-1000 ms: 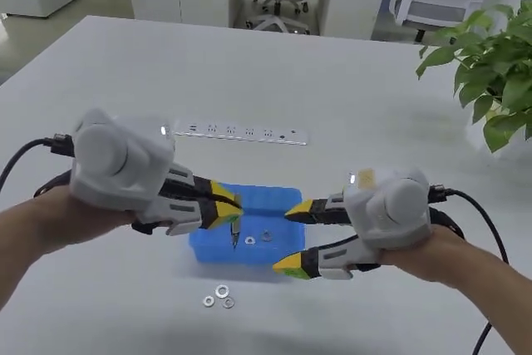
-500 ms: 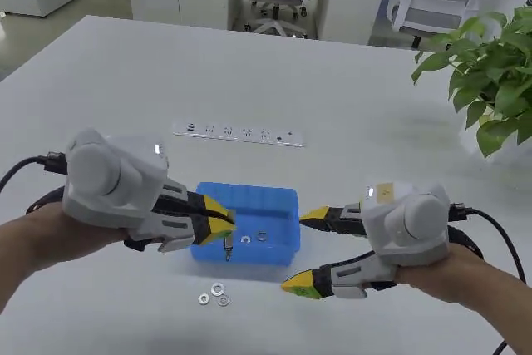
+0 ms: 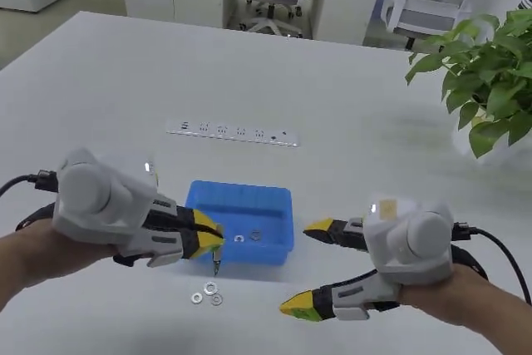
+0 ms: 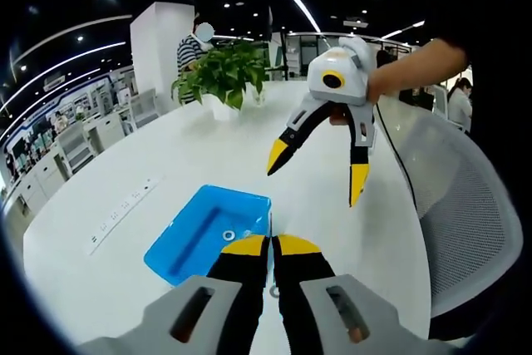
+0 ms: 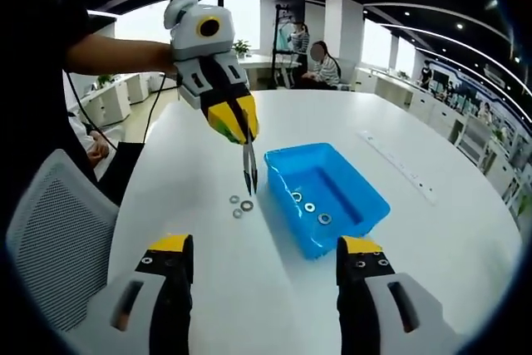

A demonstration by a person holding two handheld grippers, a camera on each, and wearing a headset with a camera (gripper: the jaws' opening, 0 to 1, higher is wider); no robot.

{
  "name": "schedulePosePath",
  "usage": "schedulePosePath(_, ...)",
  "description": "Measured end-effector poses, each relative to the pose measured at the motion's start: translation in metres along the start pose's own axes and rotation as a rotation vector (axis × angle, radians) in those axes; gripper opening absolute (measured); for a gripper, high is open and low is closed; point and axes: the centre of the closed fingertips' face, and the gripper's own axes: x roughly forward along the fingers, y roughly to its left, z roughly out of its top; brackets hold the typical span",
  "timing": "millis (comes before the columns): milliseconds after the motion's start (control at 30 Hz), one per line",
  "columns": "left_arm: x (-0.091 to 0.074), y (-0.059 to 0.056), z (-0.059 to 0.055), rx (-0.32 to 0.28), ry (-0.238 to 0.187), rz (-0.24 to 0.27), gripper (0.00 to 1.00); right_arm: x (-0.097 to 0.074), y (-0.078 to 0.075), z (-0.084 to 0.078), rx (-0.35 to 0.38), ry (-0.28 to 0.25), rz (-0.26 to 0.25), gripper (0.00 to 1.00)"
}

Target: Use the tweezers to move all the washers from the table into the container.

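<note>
Left gripper (image 3: 208, 243) has its jaws closed on the tweezers (image 3: 215, 265), clamped at the upper end. The tweezers point down at the counter (image 3: 125, 81). In the head view their tip sits just off the container's (image 3: 199, 197) near wall, close above the loose washers (image 3: 206, 294). Too small to tell whether the tip touches the counter or carries anything.

The loose washers are three in a tight cluster on the counter, just beside the blue container on its near side. Three other washers (image 5: 309, 206) lie flat on the container floor.

Right gripper (image 3: 306, 268) has its jaws spread wide and holds nothing. It hovers over bare counter to the right of the container, apart from it.

Power strip (image 3: 231, 132) lies beyond the container. Potted plant (image 3: 486, 81) stands at the far right.
</note>
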Motion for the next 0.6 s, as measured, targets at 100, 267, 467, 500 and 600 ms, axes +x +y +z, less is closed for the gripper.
schedulePosePath(100,0.000,0.000,-0.003,-0.001,0.003,-0.003,0.07,0.000,0.001,-0.001,0.005,0.003,0.000,0.72)
schedulePosePath(267,0.003,0.000,-0.009,-0.002,0.009,-0.005,0.07,0.001,0.003,-0.002,0.006,0.003,0.003,0.71)
schedulePosePath(467,0.004,0.000,-0.014,-0.007,0.011,-0.004,0.07,0.001,0.005,-0.003,0.007,0.007,0.006,0.71)
schedulePosePath(500,0.005,0.001,-0.014,-0.008,0.011,-0.004,0.07,0.001,0.005,-0.003,0.007,0.009,0.006,0.71)
schedulePosePath(600,0.006,0.001,-0.017,-0.011,0.013,-0.007,0.07,0.001,0.007,-0.005,0.009,0.012,0.009,0.71)
